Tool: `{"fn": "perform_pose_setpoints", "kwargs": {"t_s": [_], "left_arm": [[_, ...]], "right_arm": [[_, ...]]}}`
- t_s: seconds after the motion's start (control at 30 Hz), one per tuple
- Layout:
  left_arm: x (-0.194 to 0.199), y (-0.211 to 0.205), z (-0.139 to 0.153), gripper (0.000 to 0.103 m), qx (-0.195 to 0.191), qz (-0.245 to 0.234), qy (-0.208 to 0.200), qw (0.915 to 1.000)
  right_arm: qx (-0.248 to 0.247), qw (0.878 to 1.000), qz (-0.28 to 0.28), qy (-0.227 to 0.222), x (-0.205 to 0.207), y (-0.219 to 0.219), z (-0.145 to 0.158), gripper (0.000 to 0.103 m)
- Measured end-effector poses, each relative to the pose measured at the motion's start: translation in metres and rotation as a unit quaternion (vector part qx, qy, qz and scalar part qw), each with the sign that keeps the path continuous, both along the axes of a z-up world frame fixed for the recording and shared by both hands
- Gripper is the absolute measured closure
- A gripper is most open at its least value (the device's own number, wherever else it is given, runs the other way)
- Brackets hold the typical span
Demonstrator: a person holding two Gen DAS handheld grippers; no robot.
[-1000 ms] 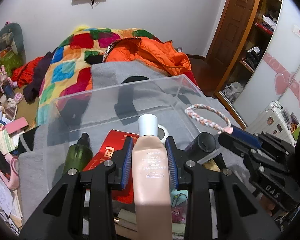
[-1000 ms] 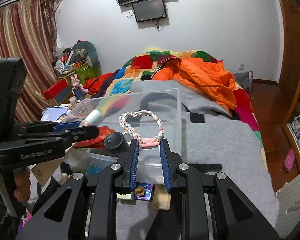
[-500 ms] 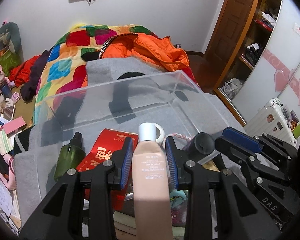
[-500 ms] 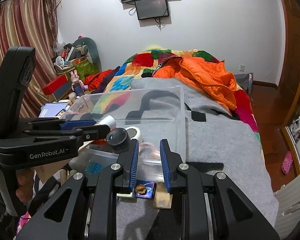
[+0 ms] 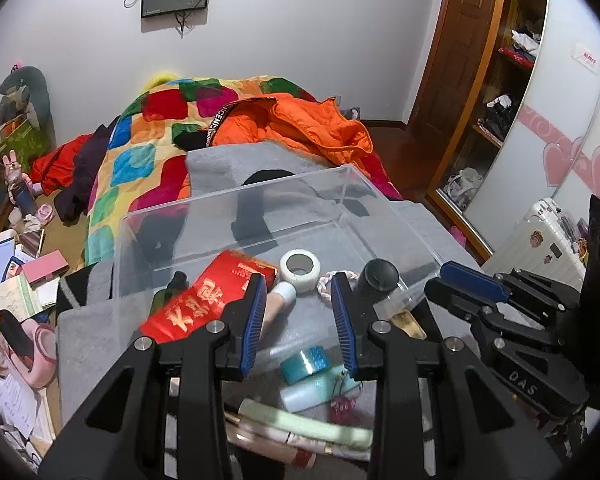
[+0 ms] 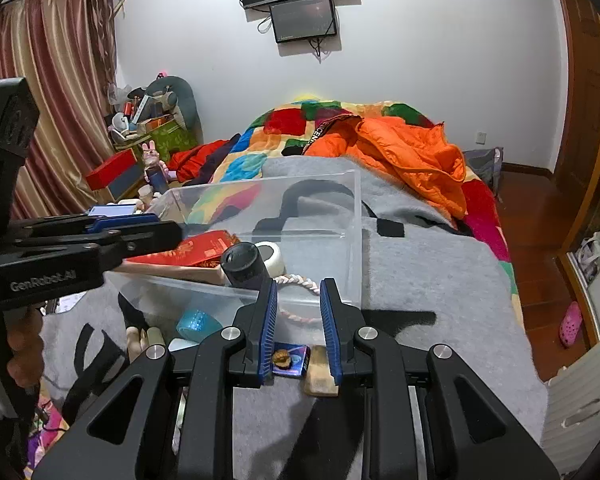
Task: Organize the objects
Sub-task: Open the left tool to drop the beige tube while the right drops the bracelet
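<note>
A clear plastic box (image 5: 340, 184) (image 6: 356, 216) stands on the grey blanket (image 6: 420, 272). Inside it lie a beige bottle (image 5: 278, 298), a red packet (image 5: 204, 300) (image 6: 188, 250), a white tape roll (image 5: 299, 266) (image 6: 270, 258), a braided hair band (image 5: 326, 282) (image 6: 296, 280), a black cylinder (image 5: 378, 276) (image 6: 244, 264) and a green bottle (image 5: 162, 300). My left gripper (image 5: 298, 316) is open and empty over the box's near edge. My right gripper (image 6: 298, 318) is open and empty at the box's near right corner.
Loose items lie in front of the box: a blue glitter tape roll (image 5: 304, 364) (image 6: 198, 322), tubes (image 5: 300, 424), a small card (image 6: 290, 358). An orange jacket (image 6: 400, 152) and patchwork quilt (image 5: 140, 152) lie beyond. Clutter fills the floor at the left (image 5: 16, 272).
My left gripper opened and let go of the beige bottle, which now lies in the box. My right gripper let go of the braided hair band, now in the box, and opened.
</note>
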State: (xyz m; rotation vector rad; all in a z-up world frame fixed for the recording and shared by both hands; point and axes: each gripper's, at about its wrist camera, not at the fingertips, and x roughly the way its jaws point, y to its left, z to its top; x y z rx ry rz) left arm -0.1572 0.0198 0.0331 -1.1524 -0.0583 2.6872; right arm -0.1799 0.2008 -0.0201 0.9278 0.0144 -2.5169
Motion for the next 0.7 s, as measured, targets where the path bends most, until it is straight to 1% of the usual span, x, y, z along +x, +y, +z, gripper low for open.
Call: {"fn": "perform_pose_setpoints", "kwargs": {"t_s": [0.07,0.13,0.2,0.27,0.37,0.4,0.43,0.5,0.63,0.67,0.7], "left_arm": [[0.008,-0.002,0.002,0.069,-0.002,0.003,0.004,1.0000],[0.017,-0.005,0.003,0.064,-0.003,0.005,0.009,0.9999],[0.026,-0.008,0.004,0.062,-0.005,0.005,0.015,0.9999],[0.036,-0.009,0.005,0.060,-0.012,0.008,0.020,0.9997],[0.049,-0.014,0.004,0.050,-0.019,0.012,0.029,0.9993],[0.054,-0.016,0.003,0.046,-0.022,0.013,0.031,0.9992],[0.058,-0.017,0.002,0.046,-0.022,0.011,0.031,0.9992],[0.065,-0.019,-0.006,0.045,-0.025,0.004,0.024,0.9994],[0.070,-0.018,-0.031,0.044,-0.043,0.003,-0.005,0.9991],[0.071,-0.019,-0.038,0.043,-0.046,0.004,-0.014,0.9988],[0.072,-0.020,-0.044,0.039,-0.048,0.005,-0.020,0.9986]], "right_arm": [[0.002,1.000,0.000,0.003,0.004,0.002,0.001,0.081],[0.006,1.000,-0.001,0.007,0.009,0.004,0.002,0.076],[0.011,1.000,-0.003,0.010,0.012,0.005,0.002,0.072],[0.015,1.000,-0.004,0.011,0.016,0.006,0.001,0.071],[0.016,1.000,-0.006,0.008,0.019,0.009,-0.002,0.068],[0.016,1.000,-0.007,0.007,0.020,0.010,-0.002,0.065],[0.016,1.000,-0.009,0.006,0.021,0.011,-0.003,0.061],[0.018,1.000,-0.013,0.004,0.022,0.014,-0.007,0.056],[0.027,0.999,-0.019,-0.007,0.025,0.021,-0.018,0.048],[0.031,0.999,-0.019,-0.012,0.026,0.022,-0.022,0.048],[0.037,0.999,-0.020,-0.018,0.026,0.024,-0.027,0.048]]}}
